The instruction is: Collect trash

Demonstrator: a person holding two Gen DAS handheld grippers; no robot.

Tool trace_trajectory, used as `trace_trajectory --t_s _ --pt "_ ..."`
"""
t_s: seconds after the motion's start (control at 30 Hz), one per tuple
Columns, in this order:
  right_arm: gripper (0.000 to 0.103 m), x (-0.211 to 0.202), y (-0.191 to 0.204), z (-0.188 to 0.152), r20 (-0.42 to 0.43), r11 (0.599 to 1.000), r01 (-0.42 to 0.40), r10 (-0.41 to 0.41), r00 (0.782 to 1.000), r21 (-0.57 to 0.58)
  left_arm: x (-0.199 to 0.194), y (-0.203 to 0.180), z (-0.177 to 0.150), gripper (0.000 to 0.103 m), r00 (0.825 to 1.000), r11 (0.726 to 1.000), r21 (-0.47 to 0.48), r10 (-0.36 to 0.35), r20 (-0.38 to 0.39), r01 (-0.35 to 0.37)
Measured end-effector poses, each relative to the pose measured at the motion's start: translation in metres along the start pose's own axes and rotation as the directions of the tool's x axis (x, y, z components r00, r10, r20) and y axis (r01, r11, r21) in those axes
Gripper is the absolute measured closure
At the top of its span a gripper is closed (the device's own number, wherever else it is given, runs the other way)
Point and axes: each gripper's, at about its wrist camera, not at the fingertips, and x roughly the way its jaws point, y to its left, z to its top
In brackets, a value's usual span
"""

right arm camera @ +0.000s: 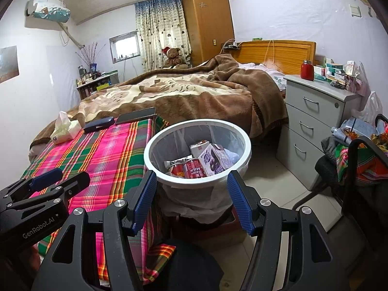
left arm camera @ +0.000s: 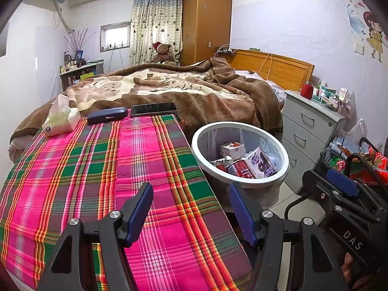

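A white-rimmed mesh trash bin (left arm camera: 242, 131) (right arm camera: 197, 123) stands on the floor beside the plaid-covered table (left arm camera: 97, 169) (right arm camera: 97, 155). Inside it lie a red milk can (left arm camera: 241, 169) (right arm camera: 194, 168), a purple-and-white carton (left arm camera: 260, 161) (right arm camera: 213, 158) and other cartons. My left gripper (left arm camera: 191, 208) is open and empty over the table's right edge. My right gripper (right arm camera: 191, 201) is open and empty just in front of the bin. Each gripper shows in the other's view: the right one in the left wrist view (left arm camera: 339, 186), the left one in the right wrist view (right arm camera: 48, 184).
On the table's far end lie a tissue pack (left arm camera: 60, 116) (right arm camera: 64, 128), a dark case (left arm camera: 106, 116) (right arm camera: 99, 124) and a phone (left arm camera: 154, 109) (right arm camera: 135, 116). Behind is a bed with a brown blanket (left arm camera: 169, 89). A grey drawer unit (left arm camera: 308, 126) (right arm camera: 315, 111) and a loaded chair (right arm camera: 359, 160) stand right.
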Motion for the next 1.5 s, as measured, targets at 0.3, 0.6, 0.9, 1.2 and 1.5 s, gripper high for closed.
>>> trace_trajectory --t_s 0.3,0.6,0.9,1.2,1.5 --pt "0.041 0.0000 -0.0005 -0.0001 0.000 1.000 0.001 -0.001 1.000 0.001 0.0002 0.0013 -0.0002 0.038 1.000 1.000 0.001 0.000 -0.002 0.000" --pt "0.041 -0.0007 0.0006 -0.0005 0.002 1.000 0.001 -0.001 1.000 0.000 0.0001 0.0013 -0.0002 0.038 1.000 1.000 0.000 -0.001 -0.001 0.001" --pt "0.041 0.0001 0.0045 -0.0016 -0.002 1.000 0.000 0.000 1.000 -0.004 0.0016 0.0028 -0.0013 0.038 1.000 1.000 0.000 0.001 -0.001 -0.001" --pt "0.041 0.0002 0.0052 -0.0019 -0.005 1.000 0.003 -0.003 1.000 -0.004 0.0017 0.0021 -0.0014 0.038 1.000 1.000 0.003 0.012 0.000 -0.012" --pt "0.041 0.0009 0.0044 -0.0015 -0.006 1.000 0.001 -0.001 1.000 -0.005 0.0025 0.0019 -0.0015 0.038 1.000 1.000 -0.004 0.024 -0.004 -0.024"
